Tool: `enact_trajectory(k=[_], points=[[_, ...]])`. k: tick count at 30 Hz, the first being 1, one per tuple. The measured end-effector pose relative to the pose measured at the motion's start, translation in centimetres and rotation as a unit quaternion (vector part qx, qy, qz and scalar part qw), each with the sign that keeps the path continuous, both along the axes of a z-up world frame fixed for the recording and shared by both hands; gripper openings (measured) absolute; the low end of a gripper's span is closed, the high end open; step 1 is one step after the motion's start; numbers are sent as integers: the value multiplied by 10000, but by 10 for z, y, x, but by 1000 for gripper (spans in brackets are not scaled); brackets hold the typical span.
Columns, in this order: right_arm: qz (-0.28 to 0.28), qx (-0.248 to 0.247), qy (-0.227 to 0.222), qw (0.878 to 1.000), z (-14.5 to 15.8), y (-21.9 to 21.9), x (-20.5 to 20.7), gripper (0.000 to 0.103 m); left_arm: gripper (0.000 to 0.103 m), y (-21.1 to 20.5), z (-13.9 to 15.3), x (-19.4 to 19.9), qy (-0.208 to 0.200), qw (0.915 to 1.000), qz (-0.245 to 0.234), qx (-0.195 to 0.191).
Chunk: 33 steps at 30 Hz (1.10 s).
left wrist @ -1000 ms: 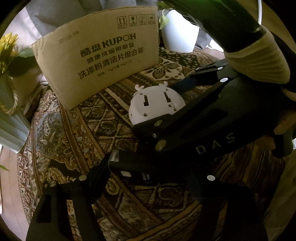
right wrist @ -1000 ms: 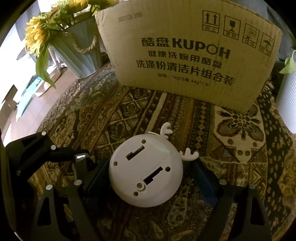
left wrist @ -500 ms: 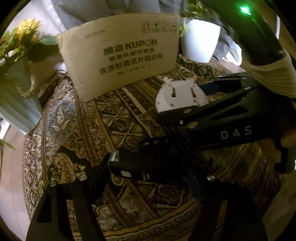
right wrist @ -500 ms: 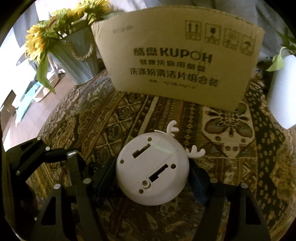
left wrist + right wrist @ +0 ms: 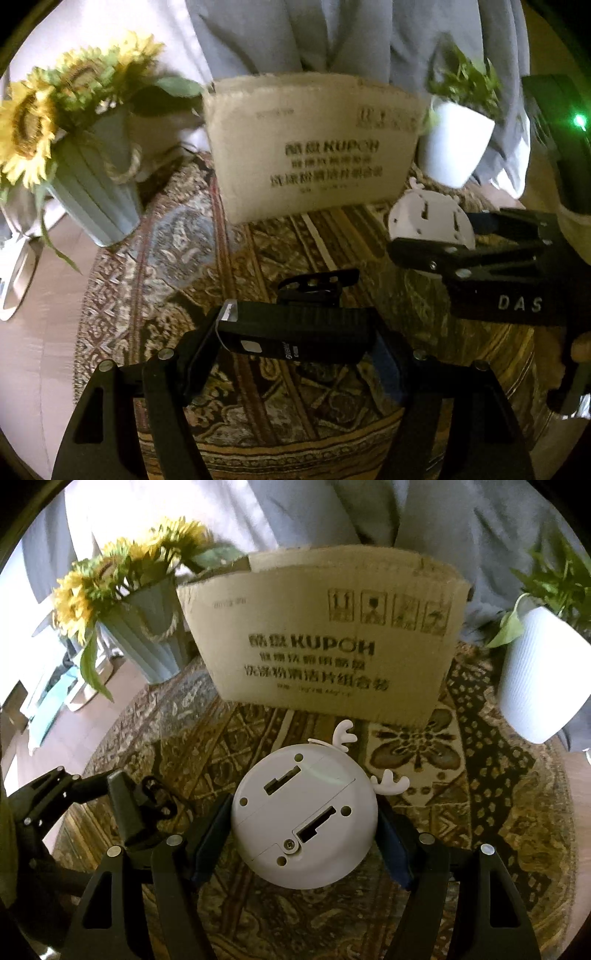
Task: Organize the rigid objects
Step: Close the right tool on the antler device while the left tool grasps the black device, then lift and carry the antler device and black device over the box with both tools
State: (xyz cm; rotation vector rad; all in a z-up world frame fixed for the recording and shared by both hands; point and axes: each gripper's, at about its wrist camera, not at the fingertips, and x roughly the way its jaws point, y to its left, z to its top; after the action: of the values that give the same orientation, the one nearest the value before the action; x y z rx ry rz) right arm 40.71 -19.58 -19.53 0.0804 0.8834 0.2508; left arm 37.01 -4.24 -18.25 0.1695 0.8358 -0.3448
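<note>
In the left wrist view, the left gripper pinched a black device above the rug, facing the box. In the right wrist view, the right gripper clamped a white disc. Both looked mid-carry; next, likely lifting over the box's wall. A vase and pot flanked it.

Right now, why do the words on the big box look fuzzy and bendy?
Left wrist view: the cardboard box print is smeared by motion blur, and dim. Right wrist view: sharper, KUPOH readable on the cardboard box, but the fisheye lens bows its edges.
</note>
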Motion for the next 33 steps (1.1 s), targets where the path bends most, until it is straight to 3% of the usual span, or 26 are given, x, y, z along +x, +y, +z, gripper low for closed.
enact_trajectory(k=[18, 33], points=[[-381, 86, -806, 9960, 58, -17, -18, 73, 73, -1, 65, -2, -909, 9947, 467, -106], [-628, 77, -1530, 9862, 106, -26, -17, 73, 74, -8, 121, 9, -1875, 9801, 647, -103]])
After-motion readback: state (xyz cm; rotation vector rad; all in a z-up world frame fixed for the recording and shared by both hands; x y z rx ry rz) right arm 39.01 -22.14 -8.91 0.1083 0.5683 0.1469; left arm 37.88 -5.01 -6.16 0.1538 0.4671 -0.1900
